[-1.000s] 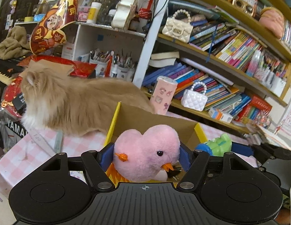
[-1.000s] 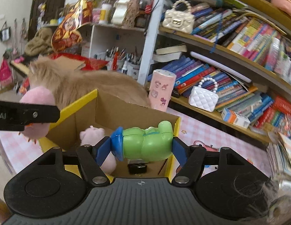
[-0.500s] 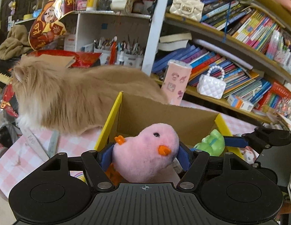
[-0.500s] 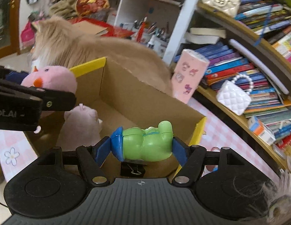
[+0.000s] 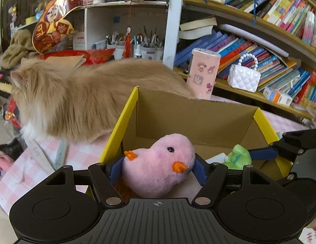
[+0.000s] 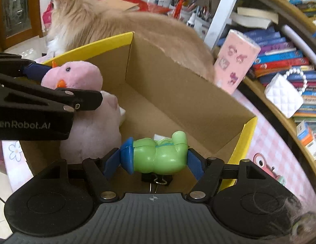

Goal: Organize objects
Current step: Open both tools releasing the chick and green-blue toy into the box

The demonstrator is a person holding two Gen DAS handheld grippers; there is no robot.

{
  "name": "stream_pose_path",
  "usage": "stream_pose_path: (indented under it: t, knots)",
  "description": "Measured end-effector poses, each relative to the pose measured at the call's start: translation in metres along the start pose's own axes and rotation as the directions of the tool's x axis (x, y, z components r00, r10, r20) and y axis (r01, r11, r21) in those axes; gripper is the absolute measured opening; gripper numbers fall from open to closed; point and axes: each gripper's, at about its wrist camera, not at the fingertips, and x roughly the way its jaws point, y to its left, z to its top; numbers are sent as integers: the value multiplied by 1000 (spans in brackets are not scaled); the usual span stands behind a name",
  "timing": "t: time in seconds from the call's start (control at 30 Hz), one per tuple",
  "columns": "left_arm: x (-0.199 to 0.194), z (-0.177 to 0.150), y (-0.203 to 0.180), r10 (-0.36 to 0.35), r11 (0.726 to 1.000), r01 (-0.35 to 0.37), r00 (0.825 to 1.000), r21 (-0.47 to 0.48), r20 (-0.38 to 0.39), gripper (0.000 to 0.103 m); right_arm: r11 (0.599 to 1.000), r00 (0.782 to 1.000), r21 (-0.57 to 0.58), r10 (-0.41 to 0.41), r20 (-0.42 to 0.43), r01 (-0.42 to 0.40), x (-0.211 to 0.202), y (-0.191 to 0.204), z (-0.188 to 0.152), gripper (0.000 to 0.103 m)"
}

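Holding a soft pink plush chick with an orange beak point(image 5: 158, 172) between the blue pads of the left gripper point(image 5: 158, 170), and a green plastic toy figure with a blue end point(image 6: 158, 152) squeezed between the blue pads of the right gripper point(image 6: 156, 158). Hanging both toys over the open brown cardboard box with yellow rims point(image 6: 178, 93), the chick near its left wall, the green toy near its front edge. Could go wrong: letting go too soon might bounce the hard green toy off the yellow rim and out onto the cloth. Could also bump the two grippers, close side by side over the box. Might land the chick on top of the pale pink plush pig point(image 6: 92, 130) already lying in the left part of the box, and roll off it. Might startle the fluffy tan cat point(image 5: 80, 99) standing just behind the back wall of the box. Sitting under the box, a pink and white checked tablecloth point(image 5: 19, 172). Standing by the far right corner of the box, a tall pink sticker-covered box point(image 5: 204, 73). Filling the room behind, crowded shelves of colourful books point(image 5: 249, 52), little white quilted handbags and pots of pens.
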Motion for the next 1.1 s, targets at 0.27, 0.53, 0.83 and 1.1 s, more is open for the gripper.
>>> stream_pose_path:
  t: [0.27,0.53,0.83,1.1]
  knots:
    - [-4,2,1,-20,1000,21,1000,-21,22,80,1000,998,2,-31,58,31,-7,1,-3,73]
    - [-39,12,6,-43,998,48,990,-34,137,90,994,981,52,-103,167,96,-29,1,-7,80]
    - [-75,8,17,-43,997,53,980,-48,193,90,971,952,193,-187,243,142,-68,4,-14,80]
    - [-100,-14,26,-57,997,66,978,-43,199,93,948,928,257,-258,267,189,-102,28,-36,80]
